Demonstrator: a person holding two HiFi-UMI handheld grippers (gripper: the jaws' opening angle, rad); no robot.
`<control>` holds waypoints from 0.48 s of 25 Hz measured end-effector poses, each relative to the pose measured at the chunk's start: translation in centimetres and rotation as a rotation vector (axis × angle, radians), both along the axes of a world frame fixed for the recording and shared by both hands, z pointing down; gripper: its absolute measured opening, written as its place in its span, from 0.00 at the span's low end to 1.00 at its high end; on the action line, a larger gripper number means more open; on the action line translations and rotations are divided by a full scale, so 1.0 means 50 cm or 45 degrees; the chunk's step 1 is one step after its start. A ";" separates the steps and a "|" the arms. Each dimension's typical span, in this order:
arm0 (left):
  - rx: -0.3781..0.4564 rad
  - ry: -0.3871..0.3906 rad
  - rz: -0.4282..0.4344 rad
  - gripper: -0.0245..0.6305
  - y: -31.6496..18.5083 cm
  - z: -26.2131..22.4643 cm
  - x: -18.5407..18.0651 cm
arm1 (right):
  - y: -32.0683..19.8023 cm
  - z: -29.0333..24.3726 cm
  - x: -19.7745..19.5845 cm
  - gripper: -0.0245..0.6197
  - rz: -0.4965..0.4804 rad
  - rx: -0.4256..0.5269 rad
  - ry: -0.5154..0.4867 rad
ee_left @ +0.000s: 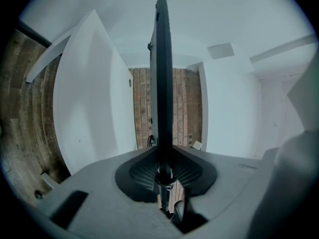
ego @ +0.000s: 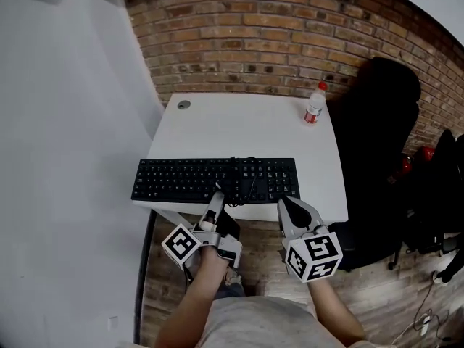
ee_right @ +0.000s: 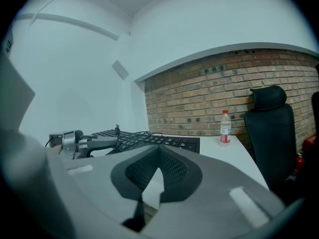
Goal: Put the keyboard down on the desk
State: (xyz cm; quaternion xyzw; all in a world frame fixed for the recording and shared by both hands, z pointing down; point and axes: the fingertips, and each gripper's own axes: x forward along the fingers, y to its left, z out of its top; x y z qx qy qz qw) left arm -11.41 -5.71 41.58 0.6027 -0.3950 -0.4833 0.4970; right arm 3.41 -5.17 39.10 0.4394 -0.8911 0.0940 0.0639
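Observation:
The black keyboard (ego: pixel 181 180) lies across the near edge of the white desk (ego: pixel 246 129), and its left end juts past the desk's left side. A dark cable (ego: pixel 243 181) is bundled on its keys. My left gripper (ego: pixel 217 189) is shut on the keyboard's front edge. In the left gripper view the keyboard (ee_left: pixel 161 83) stands edge-on as a dark bar between the pads of the left gripper (ee_left: pixel 162 156). My right gripper (ego: pixel 288 203) hangs just off the desk's front edge, to the right, shut with nothing in it. The right gripper view shows that right gripper (ee_right: pixel 159 156) with the keyboard (ee_right: pixel 169 141) ahead on its left.
A plastic bottle (ego: pixel 314 105) with a red cap stands at the desk's far right corner. A black office chair (ego: pixel 377 143) sits right of the desk. A brick wall (ego: pixel 275 35) is behind and a white wall (ego: pixel 65 158) on the left. A round cable hole (ego: pixel 184 104) is at the far left.

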 end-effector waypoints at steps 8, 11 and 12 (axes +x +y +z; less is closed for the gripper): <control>-0.014 0.023 0.077 0.15 -0.078 0.004 -0.067 | -0.066 -0.008 -0.071 0.05 0.076 -0.023 0.028; -0.026 0.031 0.112 0.15 -0.102 0.008 -0.085 | -0.084 -0.011 -0.095 0.05 0.105 -0.027 0.035; -0.031 0.030 0.121 0.15 -0.108 0.010 -0.090 | -0.088 -0.011 -0.100 0.05 0.114 -0.029 0.037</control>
